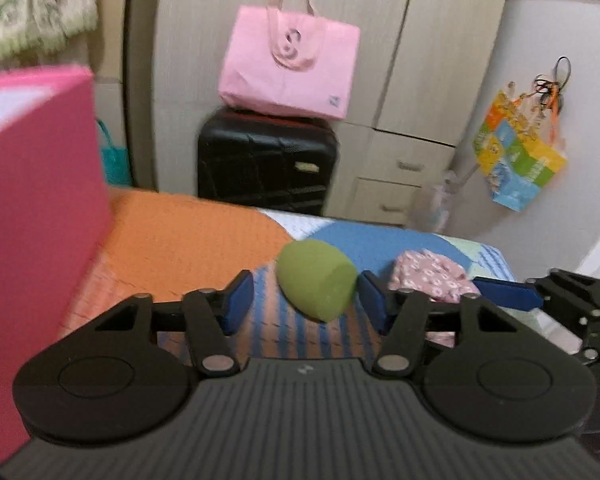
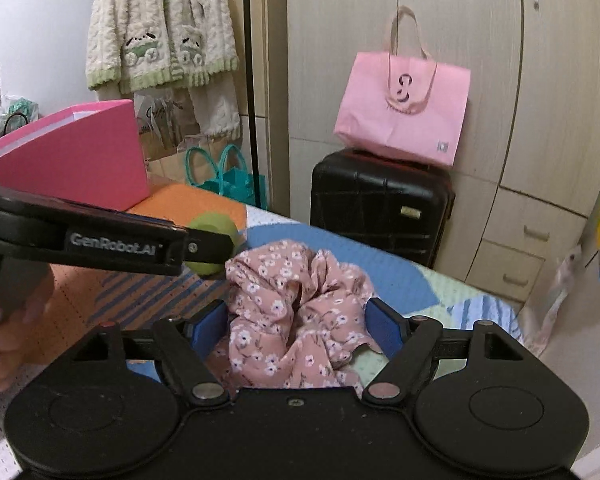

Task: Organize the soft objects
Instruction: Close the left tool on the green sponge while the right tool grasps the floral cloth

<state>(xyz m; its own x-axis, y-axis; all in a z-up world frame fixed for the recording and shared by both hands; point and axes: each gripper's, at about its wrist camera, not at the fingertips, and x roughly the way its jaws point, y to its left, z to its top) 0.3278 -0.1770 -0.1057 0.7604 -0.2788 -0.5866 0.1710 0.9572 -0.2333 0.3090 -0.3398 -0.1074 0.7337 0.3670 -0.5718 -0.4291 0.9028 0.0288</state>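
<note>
Patchwork bedspread (image 1: pixel 188 232), wardrobe behind. Green sponge (image 1: pixel 318 282) lies mid-bed between your left gripper (image 1: pixel 306 300) pads, spread, not touching: light, squashy; pinch its flanks. Floral scrunchie (image 2: pixel 296 312) just beside, inside the spread right gripper (image 2: pixel 296 332): limp; take the bunched middle.

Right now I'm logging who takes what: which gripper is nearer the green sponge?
Left. The left gripper straddles the green sponge; the right gripper is beside it, around the floral cloth.
</note>
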